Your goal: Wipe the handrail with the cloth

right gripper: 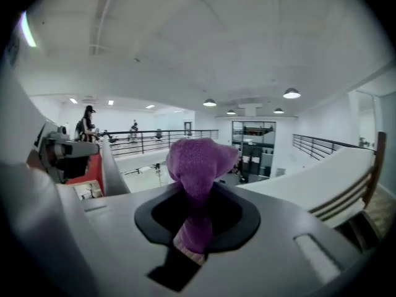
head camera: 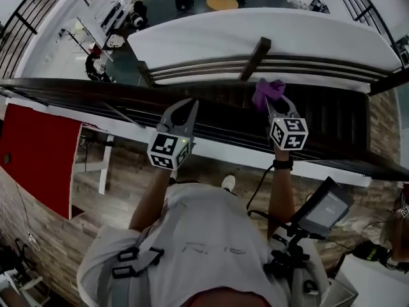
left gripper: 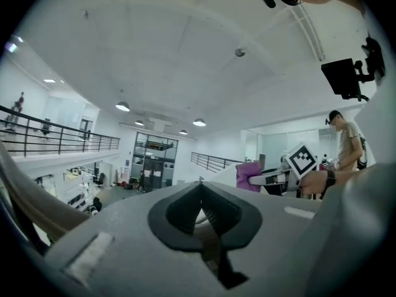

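**Atrium balcony: purple cloth held over the handrail**

Your right gripper has its fingers clamped on the purple cloth. The cloth bunches up past the fingertips, above the dark wooden handrail, and you can't tell whether it touches the wood. Your left gripper hovers near it over the same handrail, with its fingers pressed together.

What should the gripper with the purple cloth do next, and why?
Probably lower the right gripper a little so the purple cloth presses onto the dark handrail. The cloth is pinched between its jaws and sits right over the handrail, but the pictures do not show whether it is touching the wood.
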Demonstrator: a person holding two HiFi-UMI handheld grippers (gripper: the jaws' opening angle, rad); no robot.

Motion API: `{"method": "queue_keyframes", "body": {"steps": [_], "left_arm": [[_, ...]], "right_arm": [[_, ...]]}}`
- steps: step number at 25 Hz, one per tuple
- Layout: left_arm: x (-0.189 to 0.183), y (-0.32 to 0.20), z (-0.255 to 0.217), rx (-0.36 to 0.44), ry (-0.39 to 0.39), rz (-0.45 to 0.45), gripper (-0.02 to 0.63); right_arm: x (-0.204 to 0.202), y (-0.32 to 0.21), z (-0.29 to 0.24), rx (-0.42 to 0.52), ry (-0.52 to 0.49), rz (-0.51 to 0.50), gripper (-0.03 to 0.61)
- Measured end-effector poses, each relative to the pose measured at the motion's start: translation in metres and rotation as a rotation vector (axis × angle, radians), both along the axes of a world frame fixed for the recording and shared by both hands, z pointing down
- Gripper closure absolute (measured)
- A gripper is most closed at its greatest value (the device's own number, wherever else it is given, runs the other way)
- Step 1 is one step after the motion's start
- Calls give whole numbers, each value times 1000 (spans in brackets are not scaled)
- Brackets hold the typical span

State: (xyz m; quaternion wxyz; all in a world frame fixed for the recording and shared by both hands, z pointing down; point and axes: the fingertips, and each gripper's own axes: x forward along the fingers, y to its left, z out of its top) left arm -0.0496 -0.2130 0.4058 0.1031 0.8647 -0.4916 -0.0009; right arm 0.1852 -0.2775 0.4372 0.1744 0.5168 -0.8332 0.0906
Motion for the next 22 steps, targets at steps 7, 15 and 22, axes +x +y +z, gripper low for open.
{"method": "queue_keyframes", "body": {"steps": [7, 15, 22], "left_arm": [[-160, -1, 8, 8, -17, -266, 614], [-308, 33, 31, -29, -21, -490, 614], [-369, 59, 50, -65, -16, -572, 614]], "right_arm": [[-237, 9, -5, 43, -51, -361, 506], [-395, 46, -4, 68, -145, -566, 505], [-488, 96, 44, 58, -150, -717, 503]]}}
